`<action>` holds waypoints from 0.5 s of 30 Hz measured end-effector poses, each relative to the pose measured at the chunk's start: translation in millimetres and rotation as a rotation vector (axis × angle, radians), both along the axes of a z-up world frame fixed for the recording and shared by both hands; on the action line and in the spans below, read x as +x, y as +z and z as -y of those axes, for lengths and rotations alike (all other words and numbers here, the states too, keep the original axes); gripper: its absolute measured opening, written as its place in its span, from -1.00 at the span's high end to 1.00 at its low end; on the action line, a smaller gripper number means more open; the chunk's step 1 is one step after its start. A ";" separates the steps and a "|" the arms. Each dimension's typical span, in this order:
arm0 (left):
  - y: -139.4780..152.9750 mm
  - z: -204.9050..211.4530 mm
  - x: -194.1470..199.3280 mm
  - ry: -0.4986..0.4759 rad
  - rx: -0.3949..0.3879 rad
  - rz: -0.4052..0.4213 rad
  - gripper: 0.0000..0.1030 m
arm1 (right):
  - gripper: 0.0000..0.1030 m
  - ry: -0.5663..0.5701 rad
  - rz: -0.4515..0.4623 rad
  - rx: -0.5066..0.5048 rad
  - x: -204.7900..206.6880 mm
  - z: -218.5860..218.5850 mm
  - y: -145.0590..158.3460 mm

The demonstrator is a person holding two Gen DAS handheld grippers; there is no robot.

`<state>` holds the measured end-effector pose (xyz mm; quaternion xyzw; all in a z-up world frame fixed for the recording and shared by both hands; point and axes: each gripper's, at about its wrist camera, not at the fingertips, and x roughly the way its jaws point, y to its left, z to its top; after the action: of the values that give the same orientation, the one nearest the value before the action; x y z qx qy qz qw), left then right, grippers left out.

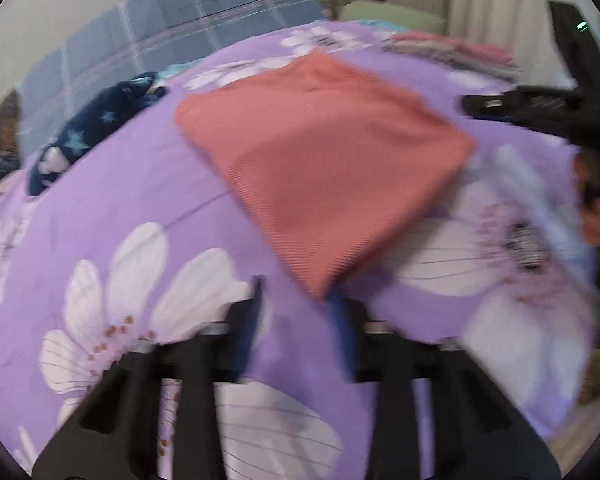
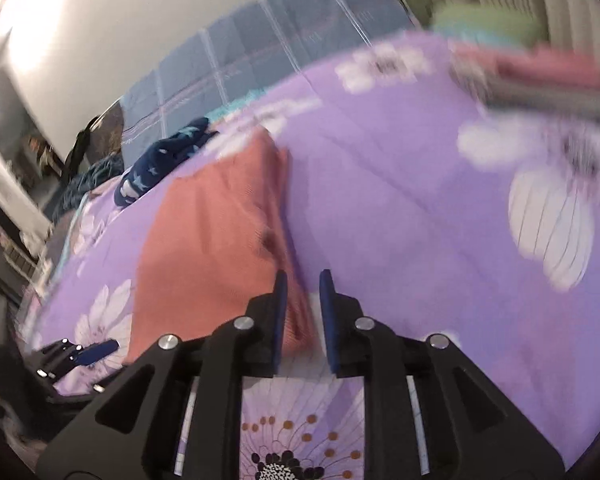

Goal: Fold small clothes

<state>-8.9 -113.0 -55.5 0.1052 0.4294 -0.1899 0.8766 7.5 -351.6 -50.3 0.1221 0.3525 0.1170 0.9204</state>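
A salmon ribbed garment [image 1: 324, 168], folded to a rough square, lies flat on the purple flowered bedspread [image 1: 148, 184]. My left gripper [image 1: 294, 288] is low over the sheet with its jaws apart. The garment's near corner lies at its right fingertip [image 1: 334, 304], and only sheet shows between the pads. In the right wrist view the garment [image 2: 212, 232] lies to the left. My right gripper [image 2: 303, 276] has a narrow gap, with the garment's folded right edge running into it. The left pad is against the cloth; the right pad stands clear.
A crumpled navy garment with stars [image 1: 92, 128] lies at the far left by a blue plaid headboard [image 1: 180, 28]. A stack of folded clothes [image 2: 540, 76] sits at the far right. The other gripper's black body [image 1: 540, 108] and a hand [image 1: 596, 208] are at the right edge.
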 end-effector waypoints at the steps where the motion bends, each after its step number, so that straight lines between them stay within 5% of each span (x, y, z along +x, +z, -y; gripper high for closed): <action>1: 8.3 -1.3 -2.5 -0.024 -0.056 -0.004 0.76 | 0.66 0.034 0.023 -0.020 -0.9 -7.2 2.0; 4: 25.1 3.5 -3.1 -0.068 -0.130 0.031 0.78 | 0.68 0.127 0.035 -0.097 5.3 -32.5 -3.8; 7: 4.5 19.0 13.6 -0.061 -0.075 0.016 0.78 | 0.77 0.065 -0.071 -0.188 23.1 -35.4 -30.3; 9: -29.7 23.0 26.1 -0.040 -0.006 -0.050 0.77 | 0.93 0.042 -0.126 -0.135 30.7 -21.6 -47.9; 13: -22.0 17.1 23.4 -0.050 -0.057 -0.031 0.78 | 0.95 0.058 -0.135 -0.131 28.4 -17.4 -39.4; 15: -13.2 14.1 24.6 -0.049 -0.076 -0.027 0.78 | 0.78 0.075 -0.125 -0.099 28.8 -18.0 -26.9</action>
<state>15.7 -127.1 -68.7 0.0799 0.4311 -0.2289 0.8691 36.3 -333.5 -77.1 0.0704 0.4190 0.1261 0.8964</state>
